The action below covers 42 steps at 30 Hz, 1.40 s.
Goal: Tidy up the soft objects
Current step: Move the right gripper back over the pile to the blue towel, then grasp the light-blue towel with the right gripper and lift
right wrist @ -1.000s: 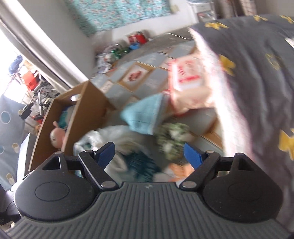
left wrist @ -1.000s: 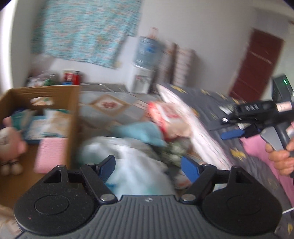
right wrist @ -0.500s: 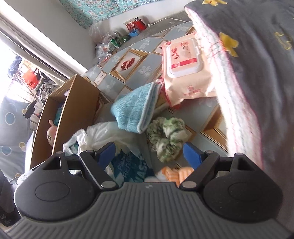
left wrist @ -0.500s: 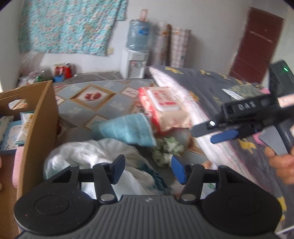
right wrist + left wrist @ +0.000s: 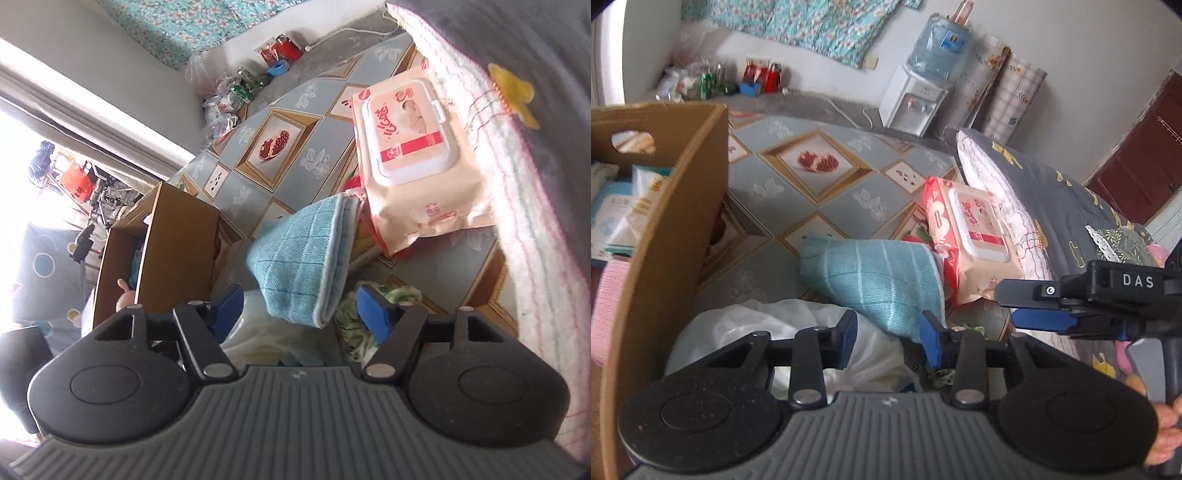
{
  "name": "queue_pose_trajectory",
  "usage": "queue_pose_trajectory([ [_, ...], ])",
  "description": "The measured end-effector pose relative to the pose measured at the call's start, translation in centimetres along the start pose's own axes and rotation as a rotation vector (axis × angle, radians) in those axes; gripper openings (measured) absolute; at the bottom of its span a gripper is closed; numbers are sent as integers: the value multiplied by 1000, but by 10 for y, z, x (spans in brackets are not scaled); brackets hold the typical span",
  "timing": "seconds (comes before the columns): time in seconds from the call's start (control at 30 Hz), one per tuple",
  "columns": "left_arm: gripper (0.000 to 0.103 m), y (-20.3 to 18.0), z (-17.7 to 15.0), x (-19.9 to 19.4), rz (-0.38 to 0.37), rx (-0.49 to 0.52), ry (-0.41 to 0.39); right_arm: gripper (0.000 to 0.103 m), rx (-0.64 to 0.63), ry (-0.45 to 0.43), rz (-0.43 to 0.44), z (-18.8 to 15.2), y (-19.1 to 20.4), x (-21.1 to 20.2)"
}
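Note:
A folded teal towel (image 5: 871,277) (image 5: 303,258) leans on a pink pack of wet wipes (image 5: 975,236) (image 5: 410,147) on the patterned floor mat. A crumpled white plastic bag (image 5: 750,332) (image 5: 258,332) lies under the towel's near end. My right gripper (image 5: 299,308) (image 5: 1008,304) hangs over that near end, its jaws closing with the towel between them, pads clear of the cloth. My left gripper (image 5: 888,338) is above the bag at the towel's lower edge, jaws closing, gripping nothing. A green and white scrunchie (image 5: 399,295) sits by the right gripper's right finger.
An open cardboard box (image 5: 683,206) (image 5: 177,236) stands at the left with packs, a pink cloth (image 5: 609,288) and a plush toy (image 5: 122,295) inside. A bed with a grey quilt (image 5: 1052,192) (image 5: 535,184) borders the right. A water dispenser (image 5: 916,99) stands by the far wall.
Both grippers have come down and closer to the towel and bag, and both pairs of jaws have narrowed. The left view has swung away from the box.

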<state>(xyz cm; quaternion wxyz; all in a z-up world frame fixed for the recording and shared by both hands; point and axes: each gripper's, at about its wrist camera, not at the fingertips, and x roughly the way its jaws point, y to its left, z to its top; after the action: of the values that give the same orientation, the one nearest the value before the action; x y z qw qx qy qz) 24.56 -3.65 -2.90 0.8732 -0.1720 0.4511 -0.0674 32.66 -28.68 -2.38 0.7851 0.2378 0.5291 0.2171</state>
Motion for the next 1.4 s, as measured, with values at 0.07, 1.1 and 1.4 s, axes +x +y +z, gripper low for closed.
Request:
queue_pose_trajectory([
  [0.07, 39, 4, 4, 9, -20, -42, 39, 63, -14, -2, 5, 4, 4, 3],
  [1.1, 48, 62, 32, 107, -106, -571, 210, 65, 250, 153, 178, 37, -36, 89],
  [1.4, 14, 52, 35, 94, -92, -500, 180, 65, 260, 88, 156, 40, -37, 64],
])
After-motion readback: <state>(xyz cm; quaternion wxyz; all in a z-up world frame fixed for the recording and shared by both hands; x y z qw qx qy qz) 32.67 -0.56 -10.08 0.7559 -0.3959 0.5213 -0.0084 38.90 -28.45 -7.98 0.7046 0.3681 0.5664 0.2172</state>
